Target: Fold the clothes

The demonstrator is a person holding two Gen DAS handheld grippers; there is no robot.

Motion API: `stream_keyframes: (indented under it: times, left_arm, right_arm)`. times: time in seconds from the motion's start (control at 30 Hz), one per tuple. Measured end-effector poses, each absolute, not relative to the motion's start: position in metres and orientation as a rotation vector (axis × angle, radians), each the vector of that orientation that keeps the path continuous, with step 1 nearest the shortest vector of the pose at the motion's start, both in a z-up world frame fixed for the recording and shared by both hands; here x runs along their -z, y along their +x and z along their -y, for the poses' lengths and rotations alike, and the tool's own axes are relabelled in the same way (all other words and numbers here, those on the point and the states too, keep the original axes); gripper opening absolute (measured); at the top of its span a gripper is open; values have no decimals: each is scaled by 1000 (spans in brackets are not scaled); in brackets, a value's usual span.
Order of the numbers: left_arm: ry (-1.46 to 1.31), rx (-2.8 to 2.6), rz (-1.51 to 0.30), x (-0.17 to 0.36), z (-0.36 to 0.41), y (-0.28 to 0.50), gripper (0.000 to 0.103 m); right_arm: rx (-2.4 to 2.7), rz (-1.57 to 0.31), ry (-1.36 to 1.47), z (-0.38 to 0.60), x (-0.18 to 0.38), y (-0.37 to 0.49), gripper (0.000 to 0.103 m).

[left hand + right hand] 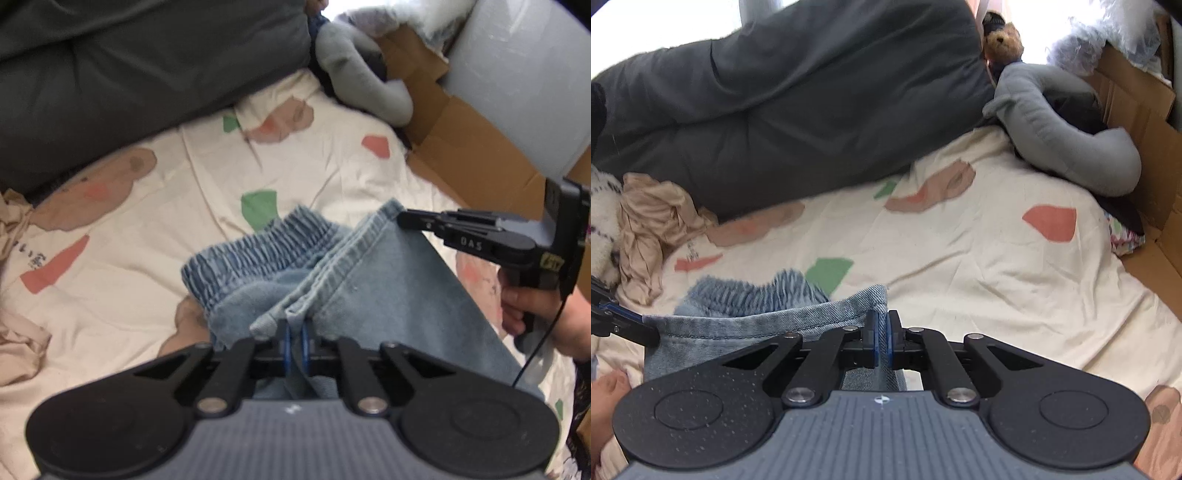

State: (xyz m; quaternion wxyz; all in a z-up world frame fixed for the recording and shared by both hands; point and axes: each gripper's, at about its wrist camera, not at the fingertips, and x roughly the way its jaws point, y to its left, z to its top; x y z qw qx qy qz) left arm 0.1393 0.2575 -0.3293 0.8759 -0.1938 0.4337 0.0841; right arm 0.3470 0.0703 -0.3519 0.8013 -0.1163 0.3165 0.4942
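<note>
Bedding formed the work surface: a cream sheet (pixel 979 266) with coloured patches, bounded at the far side by a dark duvet (pixel 798 110) and at the right by cardboard (pixel 1145 122) and a grey cushion (pixel 1067 136). Open sheet lay between the duvet and the jeans (pixel 388 291), which sat near the front edge. Left gripper (pixel 295 338) was pinched on one hem corner; right gripper (pixel 882 334) was pinched on the other. A beige garment (pixel 650 225) lay crumpled at the left edge.
</note>
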Motion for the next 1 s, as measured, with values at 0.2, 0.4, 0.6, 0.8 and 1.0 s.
stream_keyframes:
  times: [0.2,0.4,0.6,0.8,1.0]
  left_arm:
    - [-408,-206,-946,343,-262,147,6]
    - [-382,-212,-972,352,-260,150,11]
    - [-376,-212,-977,352,-257,150,15]
    - [-363,-230,-989,353,-256,149,35]
    - [-355,-240,-990,359,-257,151,36]
  right_arm:
    - [-1043,-693,-272,-81,361,347,3]
    - [-1032,-751,-240,-80,371,356,24]
    - [-1071,-816,-214,-83,377,366,42]
    - [-1107,-946,-113,-80,395,386,42]
    - [-1115,-1021,-20,-76,409,395,42]
